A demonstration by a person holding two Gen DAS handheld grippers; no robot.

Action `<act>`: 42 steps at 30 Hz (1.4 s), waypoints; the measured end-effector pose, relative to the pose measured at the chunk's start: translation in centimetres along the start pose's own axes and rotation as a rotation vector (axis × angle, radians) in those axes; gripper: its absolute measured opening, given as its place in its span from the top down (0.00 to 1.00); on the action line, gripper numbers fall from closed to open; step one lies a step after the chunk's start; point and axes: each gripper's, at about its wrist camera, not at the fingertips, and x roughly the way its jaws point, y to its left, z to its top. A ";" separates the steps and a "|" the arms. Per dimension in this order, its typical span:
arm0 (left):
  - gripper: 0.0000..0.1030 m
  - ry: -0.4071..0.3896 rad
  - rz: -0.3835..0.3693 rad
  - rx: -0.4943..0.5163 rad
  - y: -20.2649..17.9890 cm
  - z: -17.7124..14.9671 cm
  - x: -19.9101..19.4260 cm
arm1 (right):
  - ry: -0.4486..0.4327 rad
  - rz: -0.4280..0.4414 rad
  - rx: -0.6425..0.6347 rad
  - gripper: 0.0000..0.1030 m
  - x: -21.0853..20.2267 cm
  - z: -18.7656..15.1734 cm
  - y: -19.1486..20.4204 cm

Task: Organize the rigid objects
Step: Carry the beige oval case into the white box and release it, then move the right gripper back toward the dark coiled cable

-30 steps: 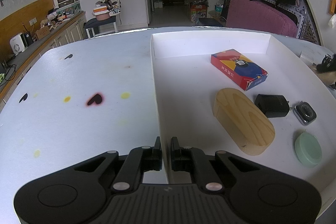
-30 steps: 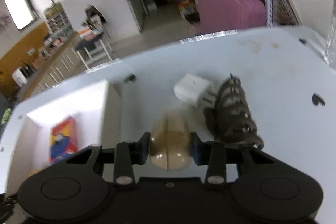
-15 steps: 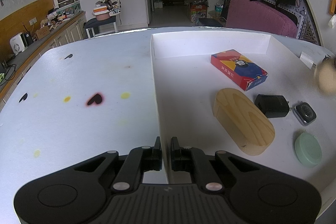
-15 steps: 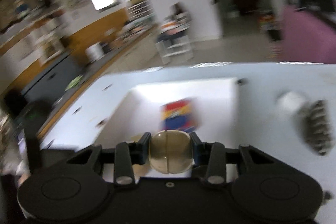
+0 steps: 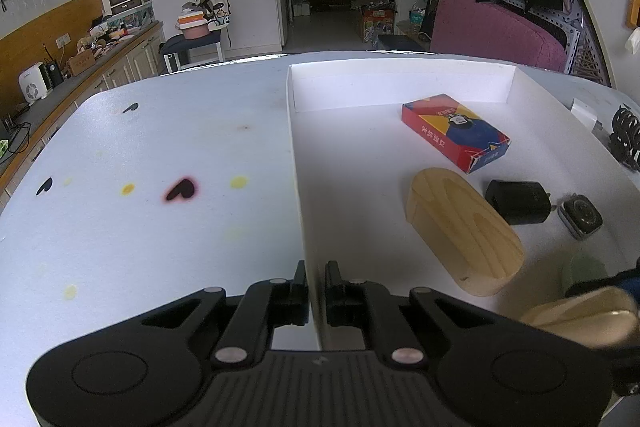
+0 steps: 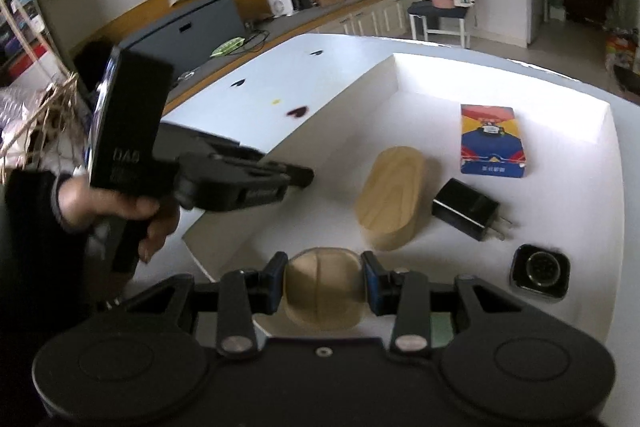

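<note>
r gripper (image 6: 324, 287) pinching tan rounded piece (image 6: 323, 293) over white tray (image 6: 612, 163); l gripper (image 5: 316, 291) clamped on tray's wall.

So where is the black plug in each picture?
Left wrist view: the black plug lies right of centre in the white tray, between the wooden block and the small square gadget.
Right wrist view: it lies right of centre, again between the block and the gadget.
Shared landmark: the red and blue box beyond it.
</note>
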 end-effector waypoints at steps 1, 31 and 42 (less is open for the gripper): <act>0.93 0.000 0.000 0.000 0.0 0.0 0.0 | 0.009 0.005 0.000 0.61 -0.1 -0.2 -0.1; 0.94 0.000 0.000 0.002 0.0 -0.1 0.0 | -0.087 -0.099 0.002 0.35 -4.7 -0.3 -0.1; 0.94 -0.001 0.001 0.002 0.0 -0.1 0.0 | -0.185 -0.216 0.037 0.02 -7.9 -1.6 -1.0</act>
